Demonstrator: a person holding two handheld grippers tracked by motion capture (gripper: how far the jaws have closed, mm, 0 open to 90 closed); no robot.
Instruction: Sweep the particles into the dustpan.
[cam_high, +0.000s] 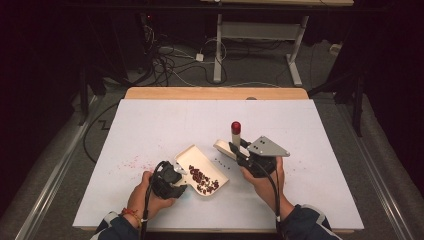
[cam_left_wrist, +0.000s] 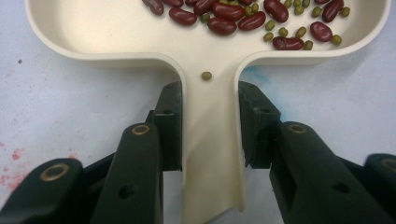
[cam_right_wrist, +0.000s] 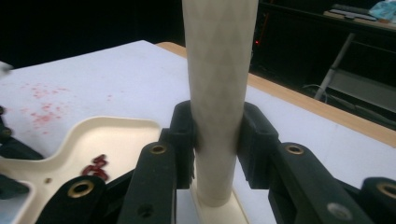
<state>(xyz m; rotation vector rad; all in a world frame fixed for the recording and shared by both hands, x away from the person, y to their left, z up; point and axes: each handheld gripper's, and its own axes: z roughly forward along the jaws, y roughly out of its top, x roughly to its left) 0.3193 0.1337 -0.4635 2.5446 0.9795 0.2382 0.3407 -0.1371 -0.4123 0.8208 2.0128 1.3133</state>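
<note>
While both hands rested on the white table (cam_high: 150, 130), we held the left gripper (cam_left_wrist: 208, 135) closed on the flat handle (cam_left_wrist: 212, 154) of a cream dustpan-shaped tray (cam_left_wrist: 116, 39), one black pad pressing each edge of that handle. We noted the tray lying flat on the table at its near middle, its handle toward the person. We counted red kidney beans (cam_left_wrist: 224, 21) and small green mung beans (cam_left_wrist: 299, 32) lying mixed inside the tray, and one green bean (cam_left_wrist: 206, 75) sitting alone at the neck of the handle. We held the right gripper (cam_right_wrist: 217, 140) clamped on the pale shaft of a small brush (cam_right_wrist: 219, 93), which stood nearly upright just right of the tray. From the high view we saw its red cap (cam_high: 235, 127) at the top and its cream base (cam_high: 222, 147) low beside the tray's far right corner; whether the base touched the table we could not tell. We recorded faint red stains (cam_high: 132, 162) on the table left of the tray
</note>
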